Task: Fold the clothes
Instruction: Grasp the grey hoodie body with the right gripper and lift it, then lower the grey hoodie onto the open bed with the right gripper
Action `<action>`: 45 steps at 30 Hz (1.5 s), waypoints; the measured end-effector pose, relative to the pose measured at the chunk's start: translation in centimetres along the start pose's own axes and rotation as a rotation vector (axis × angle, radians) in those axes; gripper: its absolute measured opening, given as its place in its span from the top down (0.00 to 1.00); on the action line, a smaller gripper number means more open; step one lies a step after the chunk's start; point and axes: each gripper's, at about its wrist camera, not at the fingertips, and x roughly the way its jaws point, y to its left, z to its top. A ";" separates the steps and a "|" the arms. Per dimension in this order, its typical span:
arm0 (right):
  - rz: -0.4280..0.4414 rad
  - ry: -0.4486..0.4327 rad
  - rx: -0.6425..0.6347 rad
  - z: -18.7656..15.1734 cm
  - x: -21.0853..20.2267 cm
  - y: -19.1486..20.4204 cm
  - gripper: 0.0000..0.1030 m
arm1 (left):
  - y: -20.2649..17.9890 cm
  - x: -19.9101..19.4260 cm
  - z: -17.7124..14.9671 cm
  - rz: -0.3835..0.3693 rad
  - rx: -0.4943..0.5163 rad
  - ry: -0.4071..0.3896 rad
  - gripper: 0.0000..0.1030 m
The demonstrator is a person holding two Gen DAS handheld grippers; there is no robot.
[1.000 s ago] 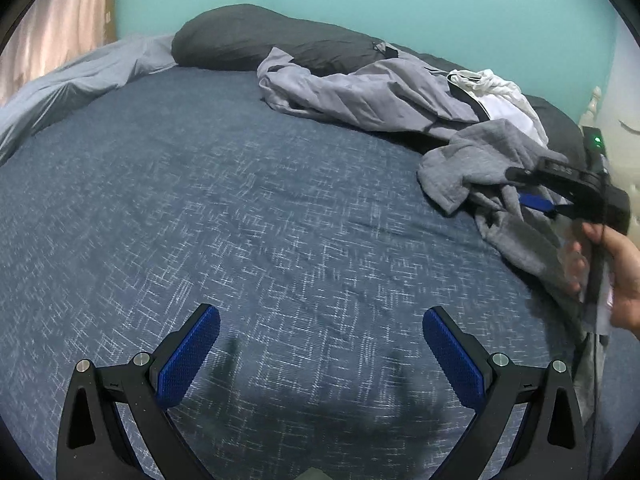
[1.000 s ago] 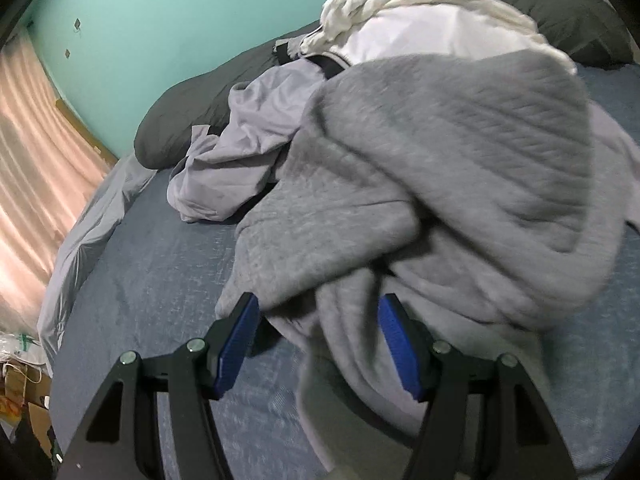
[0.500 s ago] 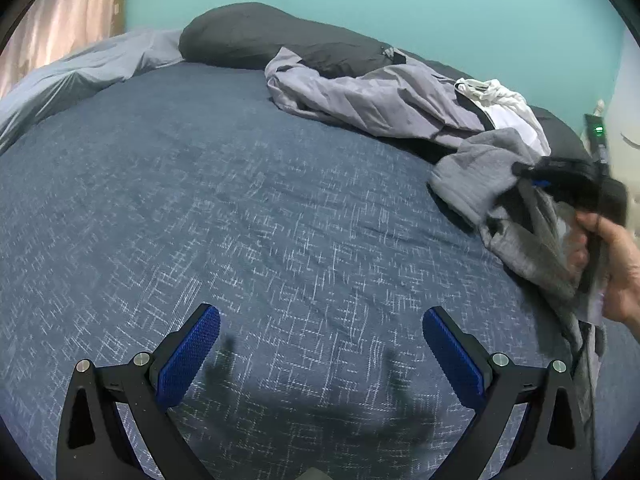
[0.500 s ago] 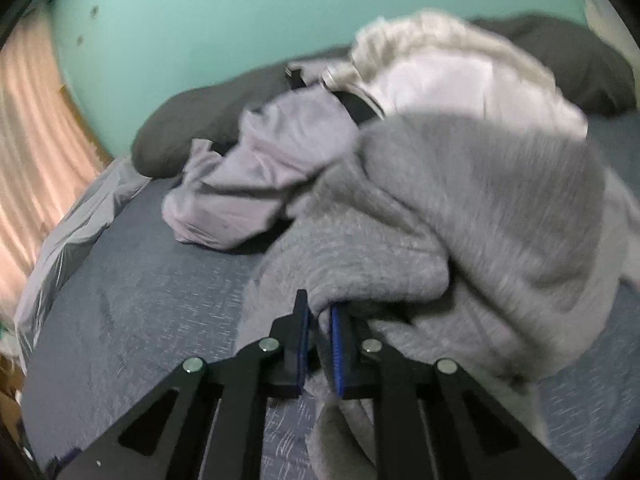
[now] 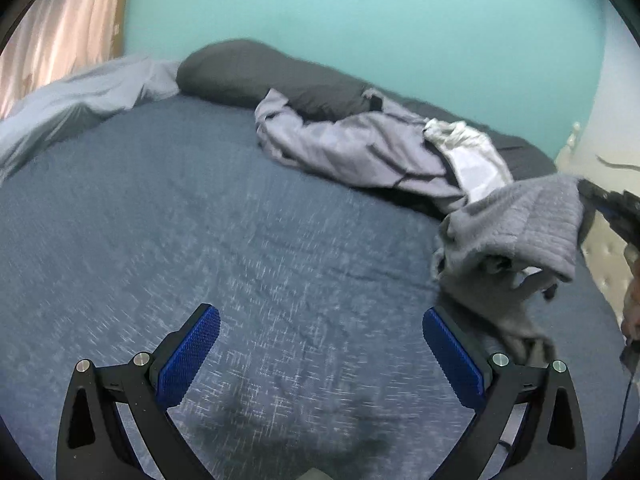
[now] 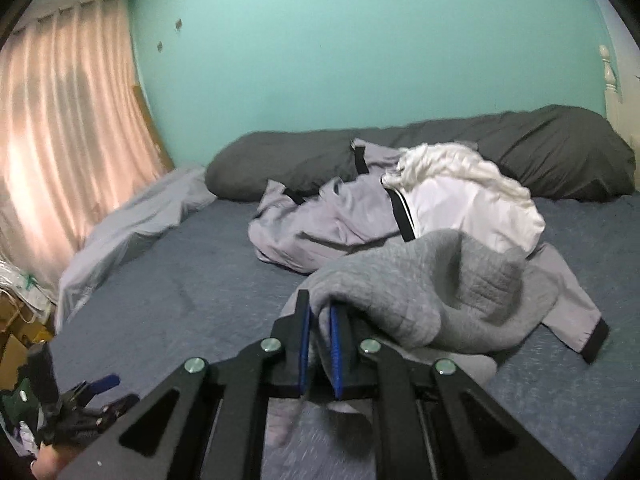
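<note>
The right gripper (image 6: 318, 344) has its blue pads clamped tight on a fold of the grey quilted sweatshirt (image 6: 432, 292), which hangs lifted above the dark blue bedspread (image 6: 180, 292), its lower end trailing down onto it. The left gripper (image 5: 320, 354) hovers low over bare bedspread with its fingers spread wide and nothing between them, the sweatshirt hanging off to its right. Behind, a light grey jacket (image 6: 320, 224) and a white garment (image 6: 460, 188) lie crumpled against the dark pillows (image 6: 552, 148).

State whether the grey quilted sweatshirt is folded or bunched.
Bunched: the grey quilted sweatshirt hangs crumpled from the shut right gripper.
</note>
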 end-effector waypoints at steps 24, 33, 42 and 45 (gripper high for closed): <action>0.116 -0.185 -0.102 7.5 -24.0 11.1 0.93 | -7.1 -18.1 2.9 -0.168 0.138 -0.131 0.00; 0.080 0.028 -0.021 -0.4 -17.2 7.9 0.93 | -7.2 -14.9 -1.4 -0.184 0.160 -0.013 0.00; 0.030 0.188 0.070 -6.9 -10.3 2.8 0.92 | -8.1 -9.7 -3.9 -0.195 0.205 0.034 0.00; -0.008 0.225 0.072 -8.0 -8.9 1.3 0.92 | -8.9 -7.2 -4.8 -0.187 0.249 0.061 0.00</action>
